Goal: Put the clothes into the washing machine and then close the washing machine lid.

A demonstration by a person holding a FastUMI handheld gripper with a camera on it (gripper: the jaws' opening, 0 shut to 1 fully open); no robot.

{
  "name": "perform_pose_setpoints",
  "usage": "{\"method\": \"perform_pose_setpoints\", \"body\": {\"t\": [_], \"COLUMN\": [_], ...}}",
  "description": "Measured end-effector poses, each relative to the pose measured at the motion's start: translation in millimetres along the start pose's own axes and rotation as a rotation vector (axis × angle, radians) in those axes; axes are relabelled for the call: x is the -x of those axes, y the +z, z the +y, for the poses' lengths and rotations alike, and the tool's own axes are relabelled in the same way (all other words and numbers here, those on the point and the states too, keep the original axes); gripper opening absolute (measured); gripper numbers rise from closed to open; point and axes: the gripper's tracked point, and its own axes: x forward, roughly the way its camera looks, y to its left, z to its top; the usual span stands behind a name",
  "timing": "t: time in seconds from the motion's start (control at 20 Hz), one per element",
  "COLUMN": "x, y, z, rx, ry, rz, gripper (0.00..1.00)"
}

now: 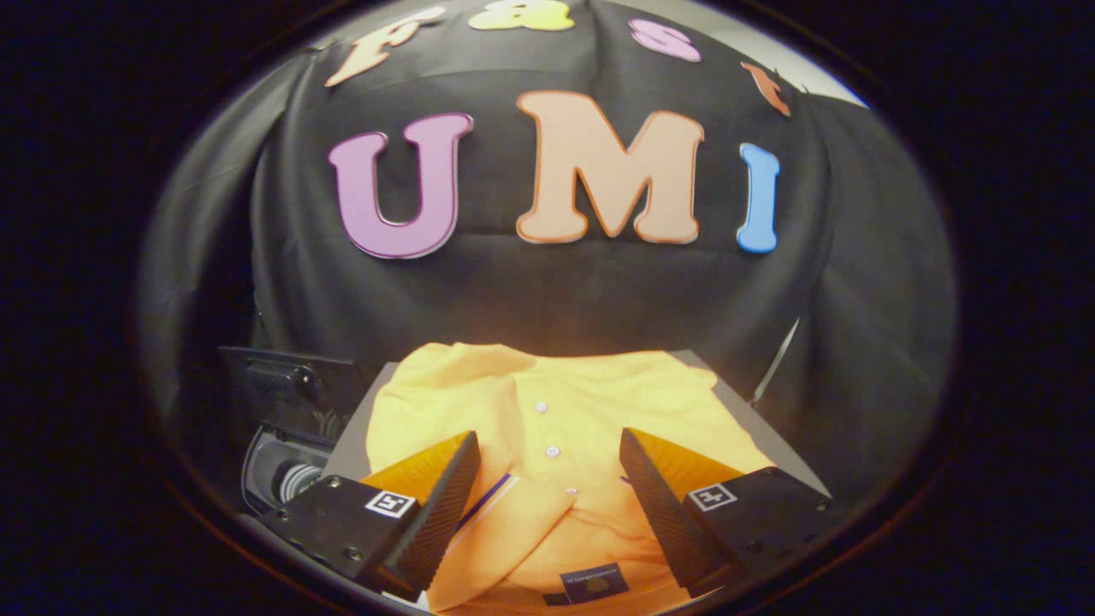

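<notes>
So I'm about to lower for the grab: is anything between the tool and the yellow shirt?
Nothing visible. The tool is open, its fingers spread over the yellow shirt, whose collar and button placket lie bare between them.

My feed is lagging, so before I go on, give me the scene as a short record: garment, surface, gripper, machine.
garment: yellow polo shirt, folded, buttoned placket facing up, collar and label near the fingers
surface: grey board under the shirt
hand-held gripper: open, fingers spread over the shirt's collar end, not pressing on it
machine: dark opening of the washing machine beside the board, lid standing open
task state: shirt not yet picked up
</notes>
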Motion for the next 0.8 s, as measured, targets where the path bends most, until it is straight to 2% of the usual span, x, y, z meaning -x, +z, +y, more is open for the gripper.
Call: {"method": "perform_pose_setpoints", "body": {"t": [0.05, 0.1, 0.15, 0.2, 0.25, 0.35, 0.55, 0.7, 0.8], "x": [-6.5, -10.9, -5.5, -12.5, -9.0, -7.2, 10.9, 28.8, 42.9], "y": [-4.1, -21.2, -22.9, -12.0, -22.7, -21.4, -29.5, -35.4, -41.4], "z": [2.0, 8.7, 7.7, 5.9, 5.7, 10.7, 17.8, 24.9, 31.9], "rx": [-0.025, -0.043, -0.059, -0.069, -0.063, -0.050, -0.088, -0.103, -0.139], "ry": [0.007, 0.039, 0.048, 0.039, 0.038, 0.042, -0.008, 0.019, 0.054], "rz": [0.033, 0.120, 0.136, 0.089, 0.150, 0.102, 0.080, 0.084, 0.102], "gripper": [1.00, 1.00, 0.99, 0.97, 0.94, 0.86, 0.21, 0.11, 0.08]}}
